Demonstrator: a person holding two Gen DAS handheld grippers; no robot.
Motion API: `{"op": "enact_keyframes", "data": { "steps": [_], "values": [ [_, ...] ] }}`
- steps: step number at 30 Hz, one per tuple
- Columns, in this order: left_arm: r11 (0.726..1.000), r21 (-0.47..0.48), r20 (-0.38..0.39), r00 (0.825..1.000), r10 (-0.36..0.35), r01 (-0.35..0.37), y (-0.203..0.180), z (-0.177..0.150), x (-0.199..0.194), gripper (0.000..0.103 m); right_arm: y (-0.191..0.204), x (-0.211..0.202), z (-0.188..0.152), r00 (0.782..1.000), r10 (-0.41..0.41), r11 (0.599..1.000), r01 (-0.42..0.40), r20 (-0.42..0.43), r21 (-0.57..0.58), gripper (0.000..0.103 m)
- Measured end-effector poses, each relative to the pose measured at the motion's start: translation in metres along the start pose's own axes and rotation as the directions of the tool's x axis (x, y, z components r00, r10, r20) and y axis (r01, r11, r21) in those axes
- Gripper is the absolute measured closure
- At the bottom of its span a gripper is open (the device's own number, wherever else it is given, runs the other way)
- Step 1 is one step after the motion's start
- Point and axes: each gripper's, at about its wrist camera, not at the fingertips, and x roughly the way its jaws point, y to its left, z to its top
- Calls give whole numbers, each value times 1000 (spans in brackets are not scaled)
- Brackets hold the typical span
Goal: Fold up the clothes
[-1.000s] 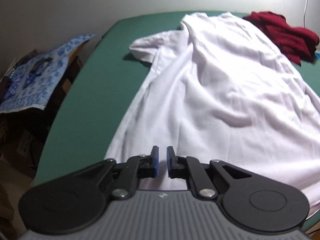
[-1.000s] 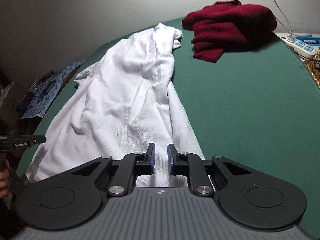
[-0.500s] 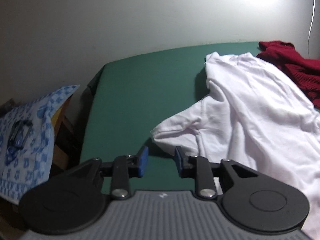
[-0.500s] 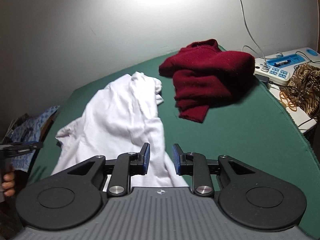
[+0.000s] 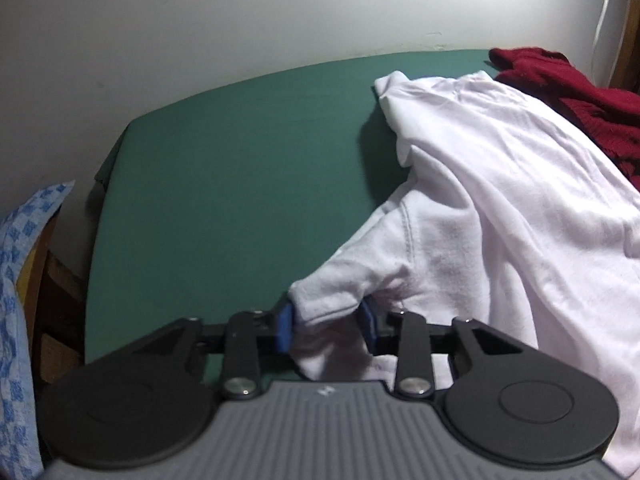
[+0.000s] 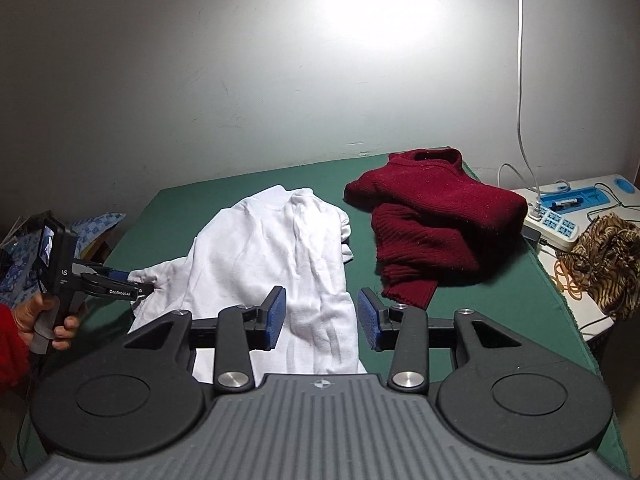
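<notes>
With the left tool standing apart around the sleeve of the white shirt rumpled on the green counter, and the right tool hovering apart above its near hem, the sleeve cuff probably wants a deep, firm bite before any pull.

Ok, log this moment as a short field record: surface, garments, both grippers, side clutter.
surface: green table
white T-shirt: spread crumpled on the table, not folded
sleeve: lies between the left gripper's blue pads
red sweater: bunched beside the shirt, near the wall
left gripper: open around the sleeve, not closed on it
right gripper: open, above the shirt's lower part, holding nothing
side clutter: power strip and patterned fabric off the table's right edge
</notes>
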Motion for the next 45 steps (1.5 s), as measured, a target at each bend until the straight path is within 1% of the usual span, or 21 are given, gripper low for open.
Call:
{"op": "enact_keyframes", "data": {
  "steps": [1, 2, 4, 5, 7, 10, 12, 15, 17, 22, 26, 28, 31, 32, 34, 36, 38, 40, 41, 43, 45],
  "values": [
    [999, -31, 6, 1000, 5, -5, 0, 2, 0, 98, -1, 6, 3, 1000, 8, 1000, -8, -2, -1, 61],
    [998, -41, 20, 999, 45, -44, -2, 6, -1, 98, -3, 13, 7, 1000, 18, 1000, -18, -4, 4, 61],
    [987, -36, 100, 982, 159, -156, -7, 15, -14, 98, -10, 30, 18, 999, 38, 999, -38, -13, 29, 61],
    [975, -42, 146, 964, 221, -217, -9, 20, -24, 98, -15, 39, 26, 999, 45, 998, -45, -13, 47, 61],
    [953, -89, 223, 927, 302, -289, -2, 30, -48, 98, -25, 55, 41, 998, 56, 995, -56, 1, 84, 61],
    [919, -145, 258, 883, 392, -366, 11, 31, -72, 97, -38, 86, 58, 998, 62, 992, -61, -8, 109, 60],
    [890, -132, 217, 863, 456, -437, 18, 26, -67, 96, -41, 114, 60, 998, 44, 996, -41, -39, 83, 60],
    [866, -77, 89, 861, 500, -495, 24, 11, -41, 93, -43, 162, 54, 996, 20, 1000, -19, -92, 12, 61],
    [851, -22, 28, 851, 525, -524, 24, -3, -28, 91, -41, 192, 48, 991, 1, 1000, -5, -131, -31, 61],
    [851, -22, -4, 851, 525, -525, 24, -22, -33, 80, -26, 241, 34, 984, -14, 991, -11, -177, -136, 62],
    [866, -59, -17, 867, 497, -497, 36, -25, -43, 75, -16, 257, 29, 985, 25, 986, -53, -172, -160, 62],
    [872, -77, -22, 875, 483, -483, 43, -26, -47, 71, -17, 249, 34, 981, 131, 984, -146, -143, -102, 67],
    [901, -74, -4, 904, 428, -427, 47, -34, -64, 61, -24, 227, 46, 947, 316, 949, -316, -54, 8, 66],
    [901, -71, -5, 904, 428, -427, 49, -37, -69, 61, -26, 219, 49, 951, 308, 951, -308, -19, 3, 64],
    [901, -66, -7, 903, 430, -430, 54, -42, -78, 61, -28, 209, 52, 978, 205, 978, -204, 27, -52, 62],
    [893, -107, 0, 898, 441, -438, 65, -42, -89, 62, -29, 214, 51, 993, 120, 988, -119, 5, -99, 62],
    [886, -188, 25, 900, 436, -424, 79, -34, -99, 64, -34, 223, 47, 996, 83, 992, -86, -42, -88, 65],
    [892, -248, 57, 913, 403, -378, 87, -19, -98, 75, -34, 234, 41, 995, 65, 995, -71, -81, -72, 65],
    [896, -264, 70, 920, 386, -356, 89, -10, -94, 75, -33, 239, 38, 994, 56, 996, -63, -93, -68, 65],
    [913, -224, 83, 927, 365, -340, 81, 12, -75, 74, -28, 246, 33, 994, 39, 996, -46, -101, -70, 65],
    [938, -172, 81, 944, 319, -302, 67, 35, -47, 68, -23, 252, 29, 994, 17, 997, -26, -112, -74, 65]
  ]
}}
